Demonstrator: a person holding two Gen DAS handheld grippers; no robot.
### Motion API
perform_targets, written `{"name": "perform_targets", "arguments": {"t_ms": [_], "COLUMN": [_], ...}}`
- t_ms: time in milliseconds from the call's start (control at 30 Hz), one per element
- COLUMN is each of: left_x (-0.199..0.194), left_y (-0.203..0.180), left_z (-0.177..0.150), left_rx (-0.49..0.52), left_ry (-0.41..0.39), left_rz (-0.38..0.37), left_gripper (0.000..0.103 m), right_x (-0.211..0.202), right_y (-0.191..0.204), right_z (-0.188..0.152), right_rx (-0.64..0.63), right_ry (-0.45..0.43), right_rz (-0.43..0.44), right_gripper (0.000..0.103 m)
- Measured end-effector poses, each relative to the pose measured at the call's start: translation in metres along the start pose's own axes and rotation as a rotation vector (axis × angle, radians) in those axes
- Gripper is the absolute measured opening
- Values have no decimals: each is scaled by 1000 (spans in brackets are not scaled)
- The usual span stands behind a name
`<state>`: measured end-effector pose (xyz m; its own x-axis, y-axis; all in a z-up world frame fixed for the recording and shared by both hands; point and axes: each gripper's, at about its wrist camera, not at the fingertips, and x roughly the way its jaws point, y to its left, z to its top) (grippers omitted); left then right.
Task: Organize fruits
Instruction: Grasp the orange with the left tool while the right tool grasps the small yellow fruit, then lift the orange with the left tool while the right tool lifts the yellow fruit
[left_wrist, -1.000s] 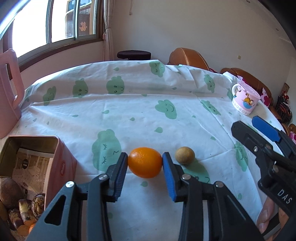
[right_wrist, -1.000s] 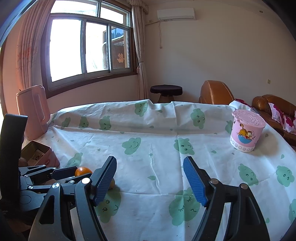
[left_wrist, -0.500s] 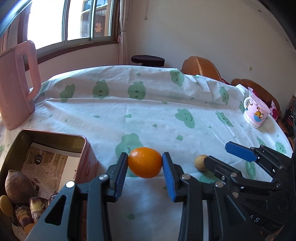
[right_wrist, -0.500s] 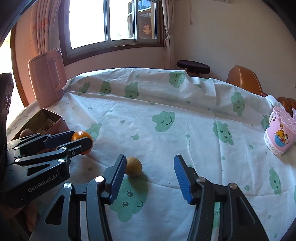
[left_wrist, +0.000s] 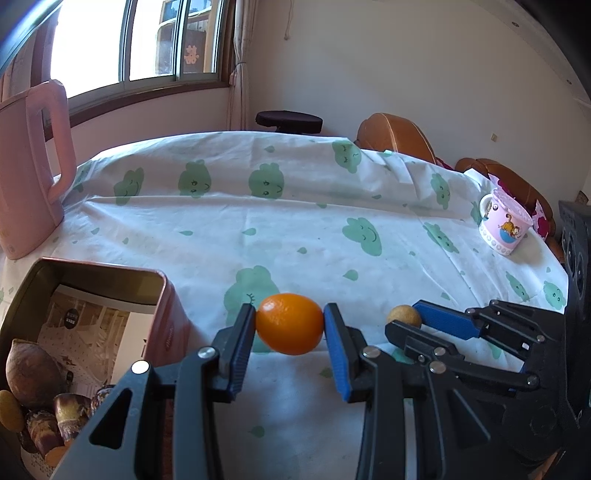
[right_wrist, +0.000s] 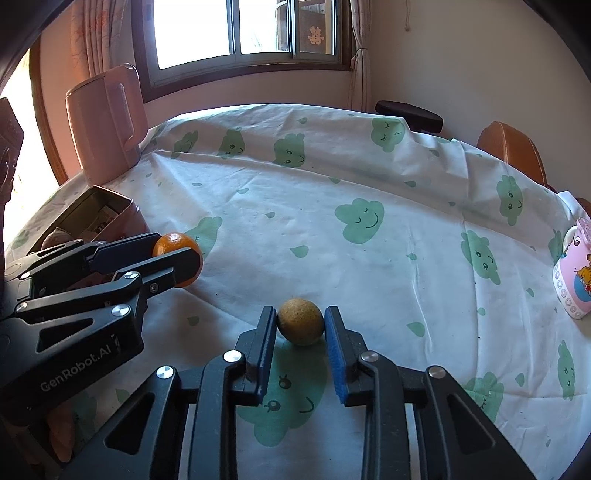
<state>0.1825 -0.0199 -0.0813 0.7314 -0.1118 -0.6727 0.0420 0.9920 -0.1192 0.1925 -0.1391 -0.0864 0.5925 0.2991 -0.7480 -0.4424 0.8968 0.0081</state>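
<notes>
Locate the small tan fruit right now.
Right wrist view: small tan fruit sits between the right tool's fingers on the tablecloth, right of the orange.

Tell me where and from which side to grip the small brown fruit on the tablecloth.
Grip the small brown fruit across its widest middle, coming in low and level from the near side, one finger left and one right. It is round and smooth, so off-centre contact could slip. The right hand-held gripper already brackets it this way.
</notes>
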Motion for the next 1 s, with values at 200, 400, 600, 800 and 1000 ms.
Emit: {"name": "perform_targets", "arguments": {"t_ms": [200, 400, 600, 800, 1000], "left_x": [-3, -10, -15, -18, -21], "left_y": [-2, -7, -10, -13, -15], "left_z": [0, -1, -1, -2, -2], "left_rx": [11, 35, 55, 69, 78], "left_ry": [-17, -51, -80, -100, -115], "left_rz": [-3, 5, 17, 22, 27], "left_gripper": [40, 40, 40, 40, 40], "right_x": [-7, -15, -23, -31, -38], "right_y": [4, 5, 5, 5, 5], "right_z": [0, -1, -2, -3, -5], "right_rx": [-17, -23, -19, -22, -20], "right_ry": [-34, -75, -120, -166, -203], "right_rz": [-6, -14, -17, -22, -22], "right_gripper": [29, 29, 29, 29, 29]}}
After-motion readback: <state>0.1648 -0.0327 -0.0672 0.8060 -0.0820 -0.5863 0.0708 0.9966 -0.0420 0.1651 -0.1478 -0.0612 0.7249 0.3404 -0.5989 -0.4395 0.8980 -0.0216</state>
